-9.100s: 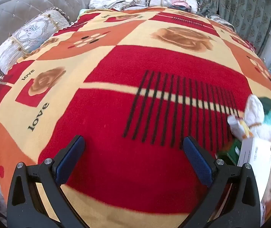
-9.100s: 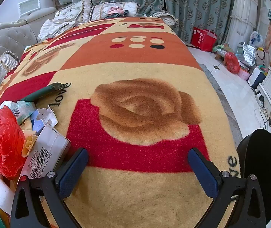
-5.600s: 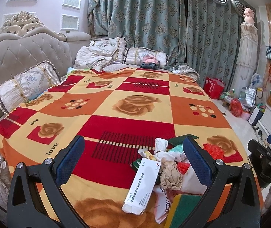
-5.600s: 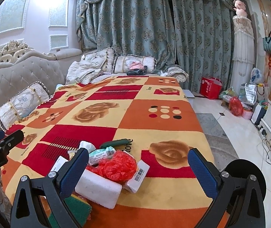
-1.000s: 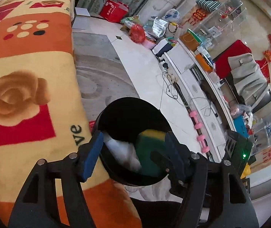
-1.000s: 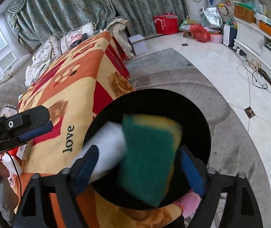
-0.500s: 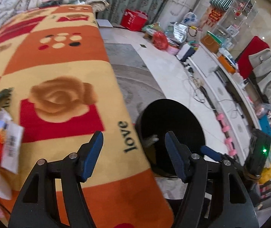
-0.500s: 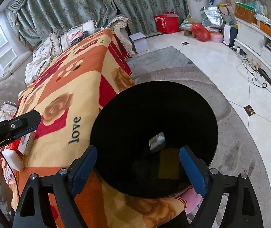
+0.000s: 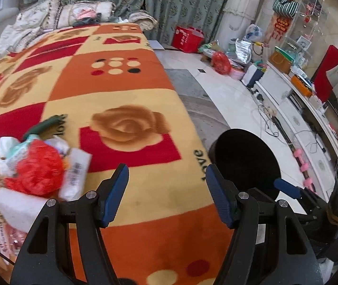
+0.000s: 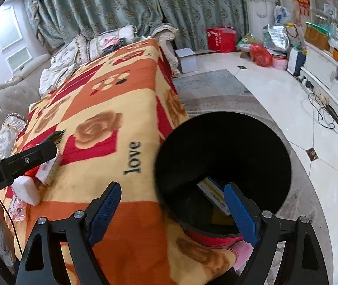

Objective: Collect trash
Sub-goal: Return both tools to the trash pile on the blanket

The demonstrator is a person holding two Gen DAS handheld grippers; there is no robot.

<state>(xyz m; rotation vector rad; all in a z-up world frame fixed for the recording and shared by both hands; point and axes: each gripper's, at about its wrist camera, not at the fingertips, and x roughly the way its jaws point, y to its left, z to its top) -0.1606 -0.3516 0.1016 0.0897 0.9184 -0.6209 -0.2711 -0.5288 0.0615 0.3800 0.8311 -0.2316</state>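
A black round bin [image 10: 223, 156] stands on the floor at the bed's right side; it also shows in the left wrist view [image 9: 247, 161]. A white and yellow box [image 10: 213, 196] and a yellow sponge lie inside it. A trash pile with a red bag [image 9: 36, 168], a white foam block [image 9: 14, 207] and a barcoded box [image 9: 75, 173] lies on the blanket [image 9: 126, 90] at the left. My left gripper [image 9: 166, 194] is open and empty over the blanket's edge. My right gripper [image 10: 172, 211] is open and empty at the bin's near rim.
The bed runs back to pillows [image 9: 83, 14] and green curtains [image 10: 131, 2]. On the floor to the right are a grey rug [image 10: 216, 87], a red box [image 10: 221, 38], bags, cables and a white cabinet [image 9: 294, 109].
One second ago both grippers held items over the bin: a white piece and a green-yellow sponge. These dropped in. My left gripper has swung left towards the pile; my right gripper stays by the bin.
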